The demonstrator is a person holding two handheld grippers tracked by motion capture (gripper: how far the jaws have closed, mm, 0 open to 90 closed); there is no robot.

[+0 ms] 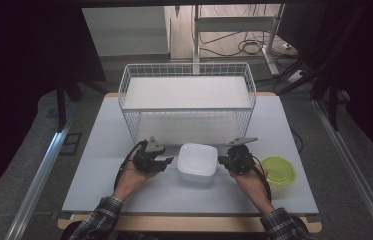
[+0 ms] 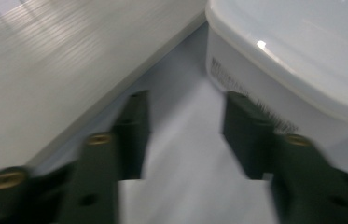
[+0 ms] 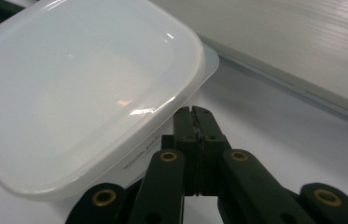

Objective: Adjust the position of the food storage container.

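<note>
Both tongs flank the white lidded container [image 1: 197,162] on the counter [image 1: 99,170].
Left tongs [image 2: 184,135] gape beside its wall, apparently bracing; right tongs [image 3: 196,122] are closed, empty, beneath its lid rim.

The white container [image 1: 197,161] sits between the left gripper [image 1: 166,161] and right gripper [image 1: 220,160], blocking inward passage. A wire basket [image 1: 186,100] walls off the table [image 1: 104,165] just ahead; a green lid [image 1: 277,169] lies beside the right gripper, outward.
</note>
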